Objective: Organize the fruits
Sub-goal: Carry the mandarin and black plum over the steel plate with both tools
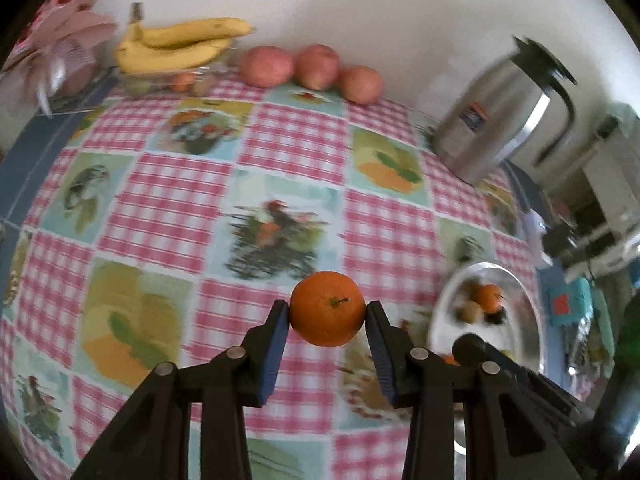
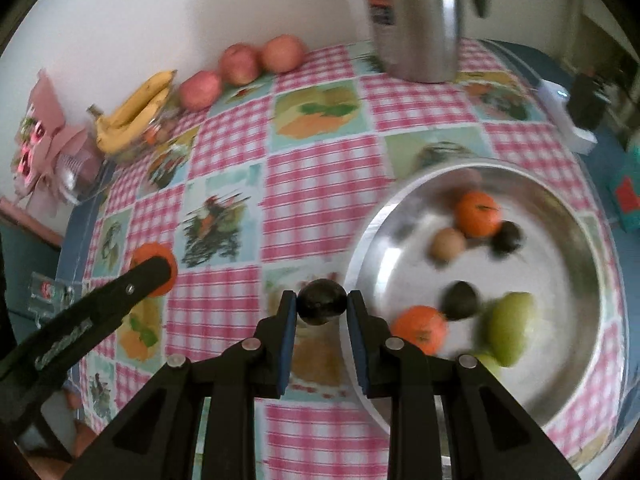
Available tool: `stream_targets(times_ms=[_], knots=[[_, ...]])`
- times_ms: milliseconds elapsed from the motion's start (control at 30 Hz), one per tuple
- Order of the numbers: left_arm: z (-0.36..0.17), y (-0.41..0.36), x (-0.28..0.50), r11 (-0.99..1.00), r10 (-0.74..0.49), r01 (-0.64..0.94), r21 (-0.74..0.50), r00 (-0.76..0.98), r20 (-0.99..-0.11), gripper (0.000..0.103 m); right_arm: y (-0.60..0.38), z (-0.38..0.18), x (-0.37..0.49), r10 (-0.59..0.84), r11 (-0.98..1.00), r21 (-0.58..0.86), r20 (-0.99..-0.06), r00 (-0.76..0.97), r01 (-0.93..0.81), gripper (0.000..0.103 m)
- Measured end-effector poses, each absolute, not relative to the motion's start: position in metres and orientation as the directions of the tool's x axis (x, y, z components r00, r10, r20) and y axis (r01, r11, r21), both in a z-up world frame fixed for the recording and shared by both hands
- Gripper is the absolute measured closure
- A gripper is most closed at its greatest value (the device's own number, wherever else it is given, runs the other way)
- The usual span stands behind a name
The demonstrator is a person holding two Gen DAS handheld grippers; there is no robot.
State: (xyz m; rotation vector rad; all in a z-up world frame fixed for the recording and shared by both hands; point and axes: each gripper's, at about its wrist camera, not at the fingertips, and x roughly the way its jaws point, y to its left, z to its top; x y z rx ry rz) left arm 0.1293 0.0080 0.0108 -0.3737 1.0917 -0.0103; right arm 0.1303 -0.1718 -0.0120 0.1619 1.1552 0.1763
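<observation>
My left gripper [image 1: 327,312] is shut on an orange [image 1: 327,308] and holds it above the checked tablecloth; it also shows in the right wrist view [image 2: 154,270] at the left. My right gripper [image 2: 322,304] is shut on a small dark round fruit [image 2: 322,302], just left of the rim of a large steel bowl [image 2: 576,280]. The bowl holds two oranges [image 2: 478,214], a green apple [image 2: 508,326], a brownish fruit [image 2: 448,244] and dark fruits [image 2: 460,300]. The bowl shows in the left wrist view [image 1: 520,280] at the right.
Three red apples [image 1: 316,66] and a bunch of bananas [image 1: 176,46] on a clear container lie along the far wall. A steel thermos jug [image 1: 500,116] stands at the back right. A glass vase with pink paper [image 2: 60,148] stands at the far left.
</observation>
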Motion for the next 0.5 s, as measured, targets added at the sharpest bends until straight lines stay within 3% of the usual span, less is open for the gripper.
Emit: stream_targets(times_ms=[233,500], knots=[[0.008,-0.059,0.136,0.933,-0.315,-0.024,-0.359,0.43,-0.846,0.061,-0.236,-0.016,0.129,0.165,0.971,0.222,-0.891,0.422,0.091,0.076],[-0.004,-0.1,0.141,0.946,-0.317,0.067,-0.316,0.384,-0.867,0.061,-0.265,-0.025,0.136,0.148,0.96,0.235,-0.89,0.432,0.155,0.076]])
